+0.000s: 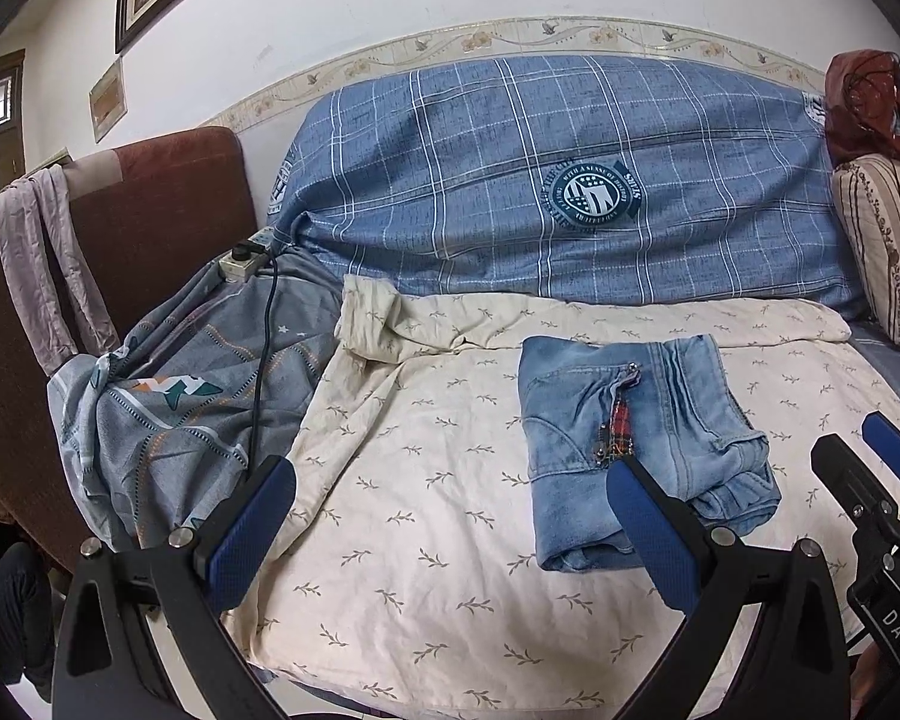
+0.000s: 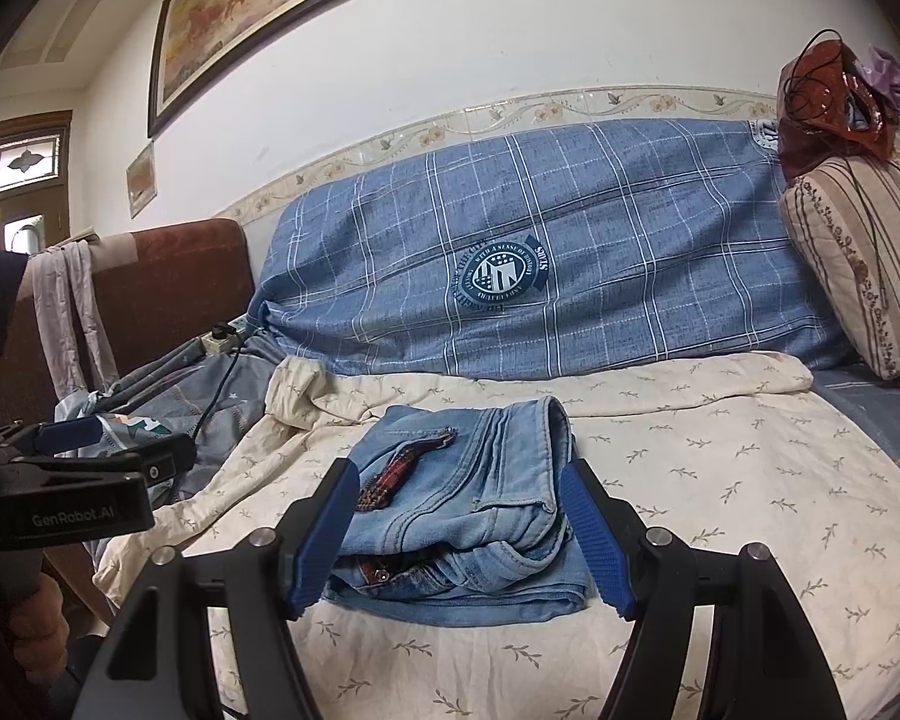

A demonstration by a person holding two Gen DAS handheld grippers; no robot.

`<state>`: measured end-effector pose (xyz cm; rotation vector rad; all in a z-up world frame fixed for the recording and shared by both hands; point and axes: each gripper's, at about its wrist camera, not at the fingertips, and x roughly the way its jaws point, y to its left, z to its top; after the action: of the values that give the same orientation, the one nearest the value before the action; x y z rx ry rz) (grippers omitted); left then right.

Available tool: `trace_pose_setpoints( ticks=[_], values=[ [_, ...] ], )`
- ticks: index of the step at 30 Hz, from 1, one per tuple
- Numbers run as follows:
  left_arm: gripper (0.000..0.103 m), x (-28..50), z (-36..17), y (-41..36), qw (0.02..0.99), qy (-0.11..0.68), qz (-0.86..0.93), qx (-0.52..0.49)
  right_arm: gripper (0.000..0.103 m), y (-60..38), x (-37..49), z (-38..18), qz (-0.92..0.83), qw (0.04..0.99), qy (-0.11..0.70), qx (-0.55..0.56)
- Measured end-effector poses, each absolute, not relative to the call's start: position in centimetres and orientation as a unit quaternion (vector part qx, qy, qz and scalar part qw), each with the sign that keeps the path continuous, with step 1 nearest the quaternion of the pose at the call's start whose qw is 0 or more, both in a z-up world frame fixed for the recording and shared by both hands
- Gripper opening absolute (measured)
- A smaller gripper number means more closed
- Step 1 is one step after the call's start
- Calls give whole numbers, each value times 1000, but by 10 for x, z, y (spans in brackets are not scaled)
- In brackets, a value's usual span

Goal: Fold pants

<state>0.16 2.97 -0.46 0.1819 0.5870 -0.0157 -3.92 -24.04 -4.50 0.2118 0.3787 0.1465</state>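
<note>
I had the pants (image 2: 462, 498) already folded into a compact denim bundle, lying on the cream leaf-print sheet (image 2: 720, 480) in the lower middle of the right wrist view. My right gripper (image 2: 462, 534) sat right at the near edge of that bundle, its blue pads spread wide on either side of the stack, neither one visibly pressing the cloth, so I judged it open and holding nothing. The bundle's longer side ran away from the gripper toward the blue plaid cushion (image 2: 570, 252).

In the left wrist view the pants (image 1: 642, 450) lay right of centre, and my left gripper (image 1: 450, 522) stood wide open and empty, with only its right pad overlapping the bundle's near corner. The right hand was the nearer one; I judged the fold essentially complete.
</note>
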Motion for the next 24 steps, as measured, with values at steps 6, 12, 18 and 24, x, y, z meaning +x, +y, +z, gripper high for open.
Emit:
trace_pose_setpoints(
  ticks=[6, 12, 18, 24],
  values=[
    [103, 3, -9, 30, 951, 295, -10, 89, 73, -239, -38, -47, 73, 973, 194, 102],
    [103, 7, -16, 32, 949, 304, -9, 89, 73, -237, -36, -48, 72, 972, 199, 98],
    [103, 11, -22, 37, 947, 310, -9, 86, 73, -231, -34, -51, 73, 971, 209, 86],
    [103, 13, -26, 39, 946, 312, -9, 87, 73, -224, -31, -53, 76, 971, 214, 76]
  ],
)
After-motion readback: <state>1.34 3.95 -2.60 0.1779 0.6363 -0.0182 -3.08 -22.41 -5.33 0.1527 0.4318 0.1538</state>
